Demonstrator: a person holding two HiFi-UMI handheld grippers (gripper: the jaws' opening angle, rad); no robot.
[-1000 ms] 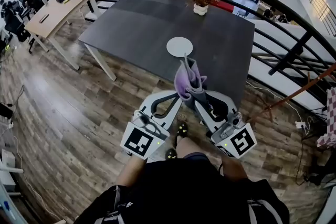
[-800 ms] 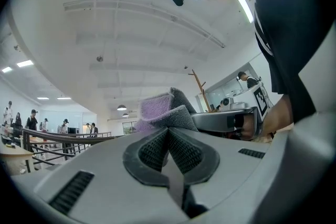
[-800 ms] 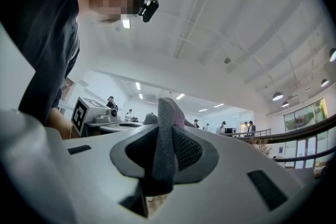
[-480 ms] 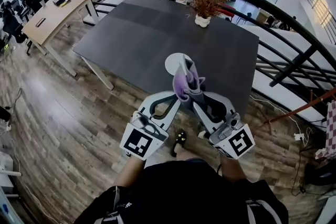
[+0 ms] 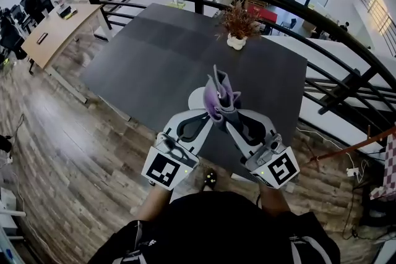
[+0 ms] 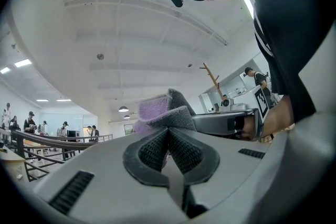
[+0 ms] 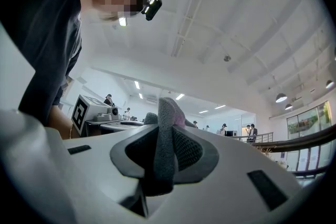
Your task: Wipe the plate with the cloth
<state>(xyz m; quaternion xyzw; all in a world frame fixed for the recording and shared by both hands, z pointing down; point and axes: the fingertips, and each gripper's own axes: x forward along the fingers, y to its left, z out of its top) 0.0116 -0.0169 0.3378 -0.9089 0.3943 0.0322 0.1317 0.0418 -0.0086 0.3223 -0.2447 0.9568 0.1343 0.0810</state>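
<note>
The left tongs (image 5: 209, 115) and right tongs (image 5: 226, 115) meet tip to tip, both clamped on one cloth (image 5: 220, 91), so no gap is left between them. Just under and ahead of their tips lies a plate (image 5: 195, 97), partly hidden by the cloth. Ahead and to the left of the tongs, the counter (image 5: 154, 52) offers a wide stretch of bare dark top. Ahead and slightly right, well apart from the tips, a potted plant (image 5: 237, 26) stands near the far edge. A black railing (image 5: 334, 15) curves round beyond the plant and closes off the right side. Left of the tongs the wooden floor (image 5: 93, 133) lies open, with a wooden desk (image 5: 49, 34) well away.
</note>
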